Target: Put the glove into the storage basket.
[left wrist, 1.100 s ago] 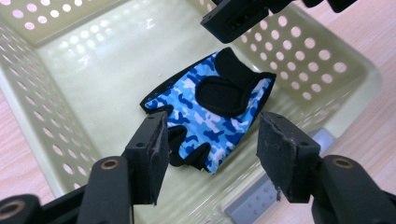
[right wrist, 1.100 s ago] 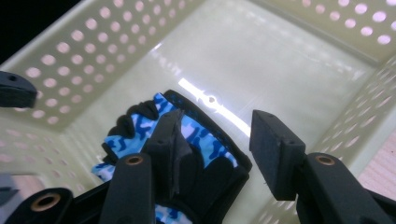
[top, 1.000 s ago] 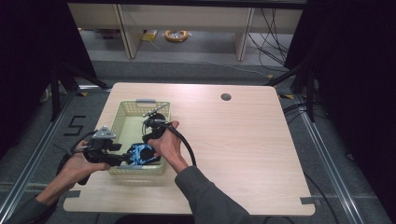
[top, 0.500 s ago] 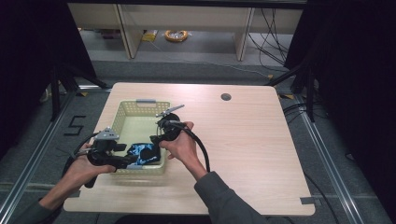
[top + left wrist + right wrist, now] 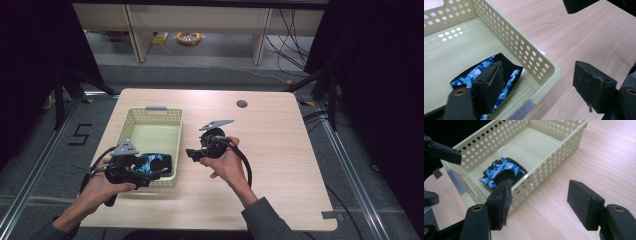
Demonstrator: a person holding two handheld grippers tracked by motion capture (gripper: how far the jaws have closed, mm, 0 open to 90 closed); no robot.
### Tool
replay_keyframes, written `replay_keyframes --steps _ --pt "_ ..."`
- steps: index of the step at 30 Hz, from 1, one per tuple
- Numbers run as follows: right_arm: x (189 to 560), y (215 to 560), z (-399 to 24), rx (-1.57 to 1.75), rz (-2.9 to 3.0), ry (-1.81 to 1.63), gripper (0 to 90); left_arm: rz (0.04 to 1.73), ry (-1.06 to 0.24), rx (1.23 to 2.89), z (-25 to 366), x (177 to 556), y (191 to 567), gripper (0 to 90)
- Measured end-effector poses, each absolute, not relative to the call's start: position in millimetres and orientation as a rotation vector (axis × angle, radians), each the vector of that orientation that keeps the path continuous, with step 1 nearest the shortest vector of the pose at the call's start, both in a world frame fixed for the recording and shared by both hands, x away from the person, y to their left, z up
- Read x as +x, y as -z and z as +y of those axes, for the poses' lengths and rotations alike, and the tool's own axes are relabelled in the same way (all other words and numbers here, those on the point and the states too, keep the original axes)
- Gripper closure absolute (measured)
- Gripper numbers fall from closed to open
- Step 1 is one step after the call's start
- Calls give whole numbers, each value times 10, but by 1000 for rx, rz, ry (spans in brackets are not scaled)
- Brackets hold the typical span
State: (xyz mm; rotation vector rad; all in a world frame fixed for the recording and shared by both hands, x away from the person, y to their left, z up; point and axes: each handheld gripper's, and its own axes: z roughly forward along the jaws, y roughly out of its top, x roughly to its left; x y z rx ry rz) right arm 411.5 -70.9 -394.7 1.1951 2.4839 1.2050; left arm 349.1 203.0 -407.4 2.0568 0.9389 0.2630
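A blue camouflage and black glove [image 5: 152, 162] [image 5: 475, 72] [image 5: 504, 167] lies loose in the near right corner of the pale green perforated basket [image 5: 131, 129] [image 5: 524, 47] [image 5: 544, 162]. My left gripper [image 5: 161, 172] [image 5: 540, 72] hangs at that corner with its jaws astride the basket wall, one over the glove and one outside. Its jaws have just been opening and press on nothing. My right gripper [image 5: 192, 154] [image 5: 541, 187] is over the bare table right of the basket. Its jaws have also just been opening, with nothing between them.
The wooden table [image 5: 280, 165] has free room to the right of the basket, with a round cable hole [image 5: 242, 104] near its far edge. A shelf with a yellow cable coil [image 5: 189, 37] stands behind the table. Dark frame posts flank both sides.
Both grippers' jaws have opened off the glove, which stays in the basket. The right gripper has moved right, out of the basket and over the table. The left has drawn back a little.
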Motion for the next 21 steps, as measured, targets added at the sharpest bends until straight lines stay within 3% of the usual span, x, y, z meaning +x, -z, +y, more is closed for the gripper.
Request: replay_keyframes --steps 21 --pt "3809 4077 -1375 1224 2427 -1307 334 899 -198 2015 1670 3358 4266 170"
